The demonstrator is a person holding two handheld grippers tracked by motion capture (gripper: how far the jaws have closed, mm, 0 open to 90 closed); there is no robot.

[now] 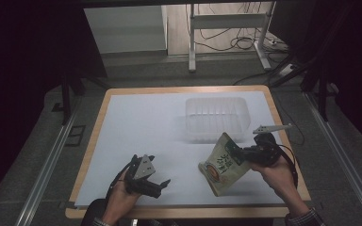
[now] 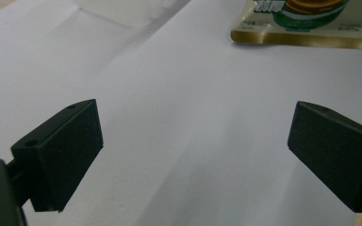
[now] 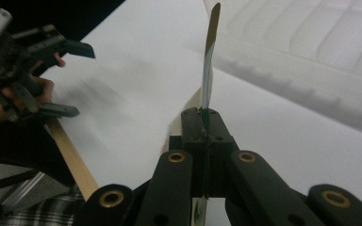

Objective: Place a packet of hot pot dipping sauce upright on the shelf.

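— What is your right gripper [image 1: 236, 151] doing?

— I am pinching a snack pouch [image 1: 221, 165] by its edge, jaws pressed together on it. In the right gripper view the pouch [image 3: 209, 70] is standing edge-on, rising straight up from the closed jaws. I am holding it above the white counter [image 1: 141, 127], at the near right, just in front of a clear plastic tub [image 1: 217, 118].

— And your left gripper [image 1: 162, 184]?

— I am holding it near the front left edge of the counter with its jaws spread wide and nothing between them. In the left gripper view, bare white counter [image 2: 193, 117] is lying between the jaws, and the pouch's gold lower edge [image 2: 306, 28] is showing farther off, well apart from them.
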